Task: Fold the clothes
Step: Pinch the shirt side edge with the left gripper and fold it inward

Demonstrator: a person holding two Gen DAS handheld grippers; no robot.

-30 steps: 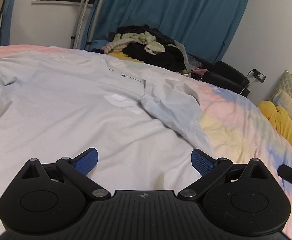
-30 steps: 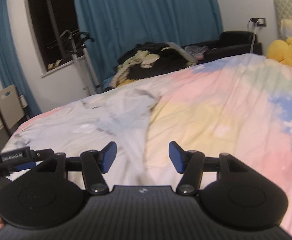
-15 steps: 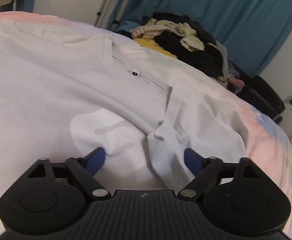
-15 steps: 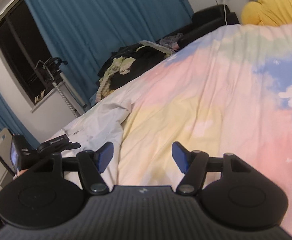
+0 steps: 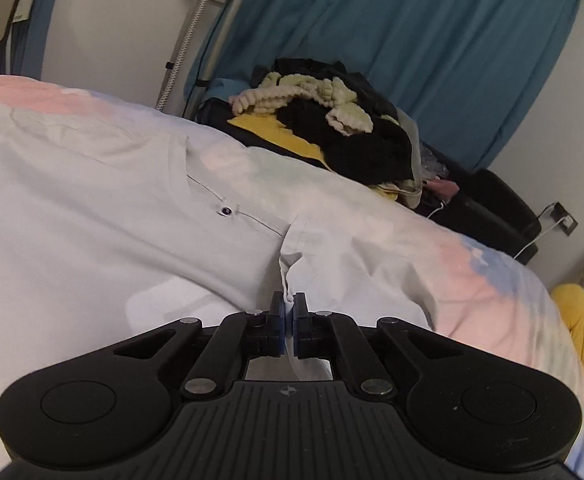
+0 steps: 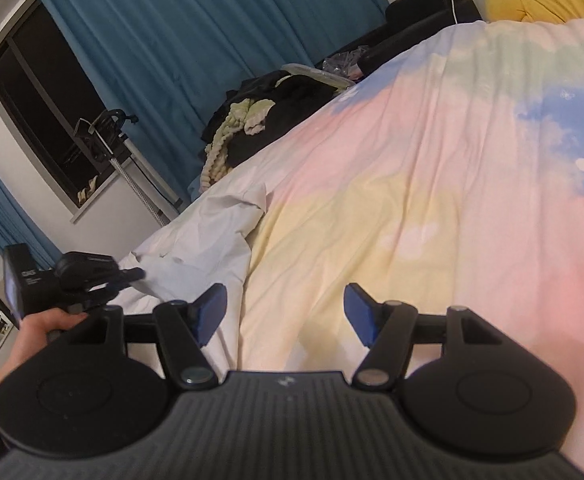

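Spread flat on the bed [image 5: 492,280]: a white T-shirt [image 5: 92,220], collar toward the far edge, lying on a pastel duvet of pink, yellow and blue. Left hand-held gripper [image 5: 289,312] pinched tight on a raised ridge of the shirt's cloth at a fold near the sleeve; blue pads [image 5: 278,312] just brought together, fabric caught between them. Right hand-held gripper [image 6: 285,312] spread roughly halfway, nothing between its blue pads [image 6: 212,308], hovering above the yellow patch of the duvet just beside the T-shirt's crumpled edge [image 6: 212,232]. Seen from the right wrist: the left hand [image 6: 40,328] gripping its tool at the lower left. Beyond the bed, a heap of dark and cream clothes [image 5: 332,128] against teal curtains [image 5: 412,40].
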